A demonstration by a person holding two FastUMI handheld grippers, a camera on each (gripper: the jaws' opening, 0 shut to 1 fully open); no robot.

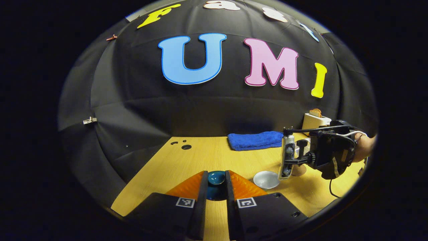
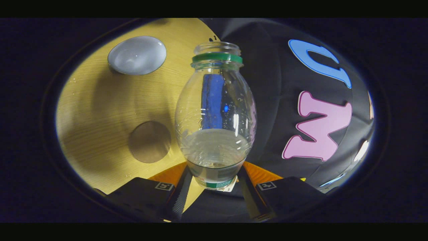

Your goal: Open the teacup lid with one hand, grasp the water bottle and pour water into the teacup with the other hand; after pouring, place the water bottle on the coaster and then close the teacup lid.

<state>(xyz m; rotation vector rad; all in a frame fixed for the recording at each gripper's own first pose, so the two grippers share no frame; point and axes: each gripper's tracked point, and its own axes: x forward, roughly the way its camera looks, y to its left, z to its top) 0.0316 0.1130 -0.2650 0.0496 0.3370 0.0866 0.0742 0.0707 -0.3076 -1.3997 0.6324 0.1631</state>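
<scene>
A: What does the left gripper (image 1: 216, 187) hold?

B: In the left gripper view, its two fingers press from both sides on a dark blue teacup lid (image 1: 216, 179). The round knob of the lid sits between them. The lid is above the wooden table (image 1: 200, 157), near the front edge. I cannot tell whether it rests on something below.

A: And the right gripper?

B: In the right gripper view, the right gripper (image 2: 215, 182) is clenched on the lower part of the water bottle (image 2: 215, 113). The bottle is clear plastic with a green ring under its open neck, no cap on it. A little water stands in its lower part. In the left gripper view the same gripper is at the right side, a hand (image 1: 362, 147) behind it, with the bottle held above the table.

A: Where is the teacup?

B: The pale round teacup (image 1: 266, 179) stands open on the table, just beside the bottle in the left gripper view. In the right gripper view it is at upper left, seen from above.

A: The coaster?

B: A round brown coaster (image 2: 149, 142) lies flat on the table, apart from the teacup, left of the bottle in the right gripper view.

A: Anything else?

B: A folded blue towel (image 1: 255, 140) lies at the back of the table, and a cream toaster (image 1: 316, 121) stands to its right.
</scene>
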